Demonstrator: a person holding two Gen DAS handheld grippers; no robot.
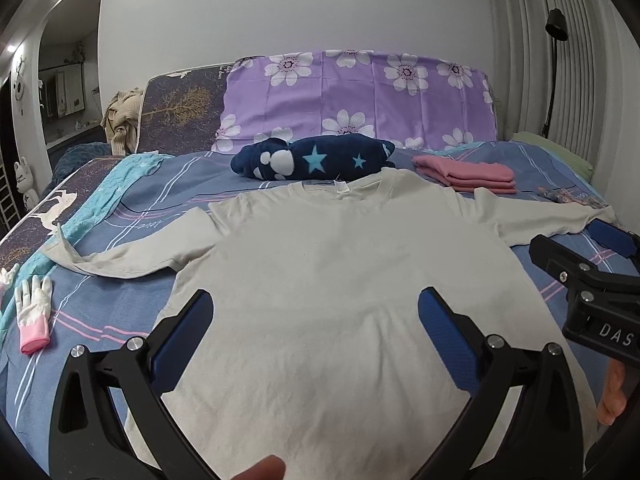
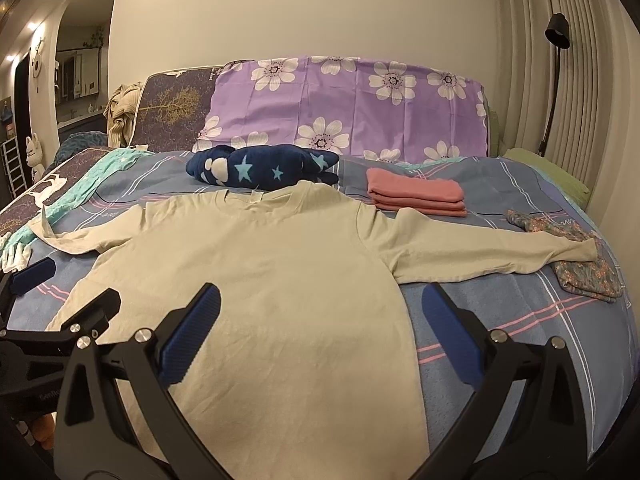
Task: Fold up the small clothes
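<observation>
A cream long-sleeved shirt lies flat, face down, on the bed with both sleeves spread out; it also shows in the right wrist view. My left gripper is open and empty, hovering over the shirt's lower middle. My right gripper is open and empty over the shirt's right side, near the armpit. The right gripper shows at the right edge of the left wrist view, and the left gripper at the left edge of the right wrist view.
A folded pink garment, a navy star-patterned bundle and a floral cloth lie on the blue striped bed. White gloves lie at the left. A purple flowered pillow stands behind. A floor lamp stands right.
</observation>
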